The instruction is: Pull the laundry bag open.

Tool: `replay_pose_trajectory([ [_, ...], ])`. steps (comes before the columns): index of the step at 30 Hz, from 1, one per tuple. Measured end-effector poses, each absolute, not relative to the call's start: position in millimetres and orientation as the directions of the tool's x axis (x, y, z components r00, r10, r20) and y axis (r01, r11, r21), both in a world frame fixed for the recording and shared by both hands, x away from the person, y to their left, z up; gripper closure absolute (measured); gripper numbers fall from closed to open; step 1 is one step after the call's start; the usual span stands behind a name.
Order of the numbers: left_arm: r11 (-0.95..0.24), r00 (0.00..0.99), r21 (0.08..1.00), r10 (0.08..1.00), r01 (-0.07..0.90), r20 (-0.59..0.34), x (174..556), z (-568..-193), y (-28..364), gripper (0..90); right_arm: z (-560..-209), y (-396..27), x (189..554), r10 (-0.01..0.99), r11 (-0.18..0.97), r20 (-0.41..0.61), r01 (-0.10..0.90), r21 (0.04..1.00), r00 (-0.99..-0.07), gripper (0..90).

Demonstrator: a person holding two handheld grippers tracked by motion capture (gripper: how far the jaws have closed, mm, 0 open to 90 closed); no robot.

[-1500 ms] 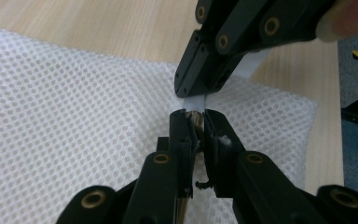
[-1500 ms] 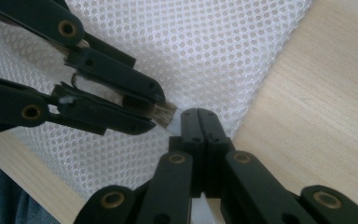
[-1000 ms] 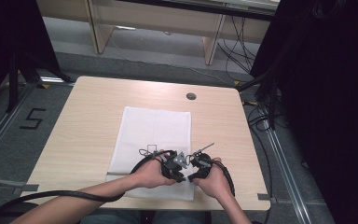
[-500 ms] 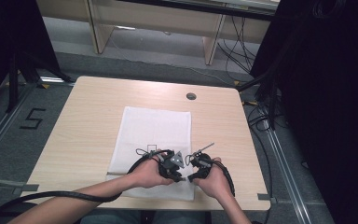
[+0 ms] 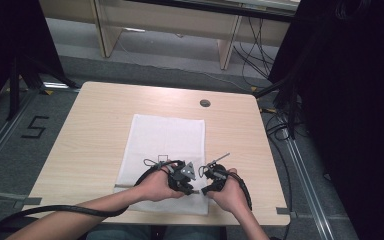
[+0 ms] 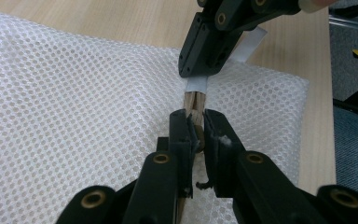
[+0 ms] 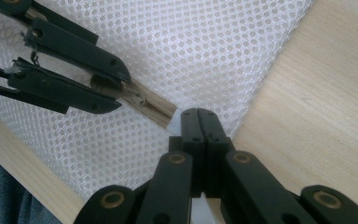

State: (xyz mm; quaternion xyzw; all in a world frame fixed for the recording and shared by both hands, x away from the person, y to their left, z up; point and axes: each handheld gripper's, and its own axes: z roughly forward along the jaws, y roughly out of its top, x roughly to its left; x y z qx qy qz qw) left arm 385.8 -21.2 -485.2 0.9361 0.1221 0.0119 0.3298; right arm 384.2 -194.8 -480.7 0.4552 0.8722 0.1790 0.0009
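While both hands rest low on the mesh bag [image 5: 167,145]:
Left gripper [image 6: 196,125]: clamped on zipper pull [image 6: 195,103].
Right gripper [image 7: 199,122]: fully closed, pinching the bag's white tab [image 6: 197,84] just ahead.

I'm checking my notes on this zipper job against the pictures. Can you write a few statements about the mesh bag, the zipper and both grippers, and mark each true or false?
1. The white mesh bag lies flat on the wooden table. True.
2. The left gripper has its jaws wide open above the bag. False: they are closed on the zipper pull at the end of the tan zipper.
3. The right gripper pinches the white tab at the zipper's end. True.
4. The bag hangs in the air between the grippers. False: it rests on the table.
5. A round grey grommet sits in the table beyond the bag. True.
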Motion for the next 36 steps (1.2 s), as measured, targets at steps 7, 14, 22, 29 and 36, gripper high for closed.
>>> replay_pose_trajectory([
  [7,-0.749,0.97,0.624,0.237,0.221,-0.058,386,-484,-18,81.7,-480,-195,384,0.796,0.519,0.169,0.799,0.303,-0.581,90.0],
  [14,-0.751,0.972,0.625,0.23,0.212,-0.053,386,-484,-16,81.7,-480,-195,384,0.797,0.518,0.168,0.8,0.303,-0.58,90.0],
  [22,-0.754,0.973,0.624,0.226,0.203,-0.044,386,-483,-13,81.7,-480,-196,385,0.798,0.513,0.176,0.803,0.304,-0.577,90.0],
  [29,-0.758,0.974,0.622,0.224,0.197,-0.036,385,-483,-12,81.6,-482,-196,385,0.799,0.507,0.175,0.801,0.317,-0.575,90.0],
  [36,-0.752,0.974,0.628,0.223,0.199,-0.042,385,-484,-11,81.7,-481,-197,385,0.796,0.513,0.176,0.8,0.312,-0.579,90.0],
])
